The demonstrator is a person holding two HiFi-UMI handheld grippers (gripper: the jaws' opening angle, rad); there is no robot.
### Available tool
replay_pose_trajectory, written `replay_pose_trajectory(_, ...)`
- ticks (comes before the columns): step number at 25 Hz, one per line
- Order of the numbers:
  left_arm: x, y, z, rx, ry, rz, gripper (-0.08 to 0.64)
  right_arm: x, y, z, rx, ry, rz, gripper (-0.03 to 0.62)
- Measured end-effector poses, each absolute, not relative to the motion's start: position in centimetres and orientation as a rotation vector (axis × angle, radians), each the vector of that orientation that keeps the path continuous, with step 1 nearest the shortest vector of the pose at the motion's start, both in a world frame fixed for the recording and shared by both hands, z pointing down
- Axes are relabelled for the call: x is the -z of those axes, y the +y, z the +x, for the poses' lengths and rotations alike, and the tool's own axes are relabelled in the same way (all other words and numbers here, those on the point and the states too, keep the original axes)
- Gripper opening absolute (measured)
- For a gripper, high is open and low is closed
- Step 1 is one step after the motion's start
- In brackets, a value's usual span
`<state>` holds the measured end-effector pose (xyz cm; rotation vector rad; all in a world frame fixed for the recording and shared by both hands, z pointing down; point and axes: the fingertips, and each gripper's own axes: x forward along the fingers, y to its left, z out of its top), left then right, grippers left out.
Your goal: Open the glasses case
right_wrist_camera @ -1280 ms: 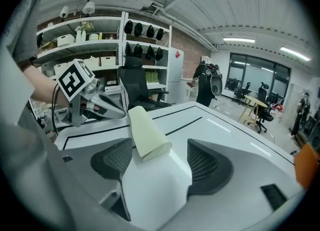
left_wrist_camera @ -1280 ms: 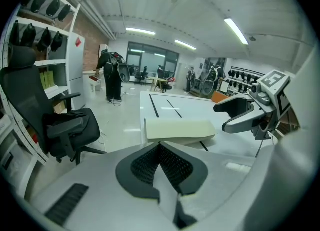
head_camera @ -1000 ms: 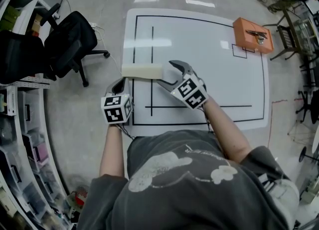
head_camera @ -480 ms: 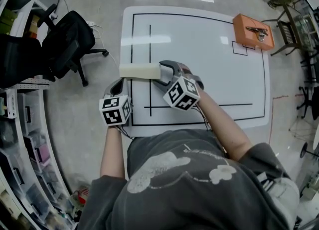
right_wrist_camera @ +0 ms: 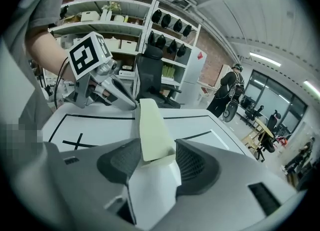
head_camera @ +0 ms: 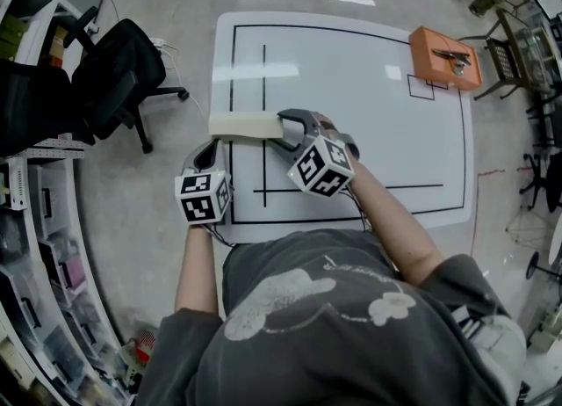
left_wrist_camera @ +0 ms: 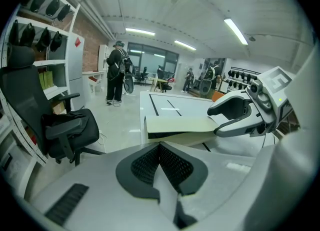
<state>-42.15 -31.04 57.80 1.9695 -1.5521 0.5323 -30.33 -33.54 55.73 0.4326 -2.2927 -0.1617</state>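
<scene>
Left gripper: jaws together, nothing held. The glasses case lies just beyond its tips, apparently untouched. Case: lid appears down, resting flat on the white board, running crosswise ahead of the left jaws. Right gripper: jaws have just been closing and appear to clamp the case's opposite end between them. Step in hand: securing a grip. By my judgement, the next move calls for steadying the base and lifting the lid.
</scene>
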Motion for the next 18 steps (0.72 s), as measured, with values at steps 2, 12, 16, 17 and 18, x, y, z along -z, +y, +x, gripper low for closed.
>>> replay_pose_trajectory(2,-57.8,-31.1,-42.1,-0.529,-1.551,1.968,0.002,-55.2,-33.7,-30.4,0.16,-2.305,0.443,0.202)
replay_pose_trajectory(12,-57.8,-31.1,-42.2,-0.52,-1.545,1.964,0.002,-53.5,-36.7,-30.5,0.149,-2.335,0.542,0.068)
replay_pose_trajectory(16,-58.0,-31.1,-42.2,-0.516,-1.547,1.953,0.002,-53.8,-38.6,-30.4,0.129,-2.324,0.587,0.054)
replay_pose_trajectory(17,-58.0,-31.1,-42.2,-0.513,-1.547,1.95,0.002,-53.8,-39.1,-30.4,0.117,-2.323,0.598,0.052)
replay_pose_trajectory(18,-58.0,-31.1,-42.2,-0.51,-1.547,1.948,0.002,-53.9,-39.4,-30.4,0.105,-2.323,0.609,0.051)
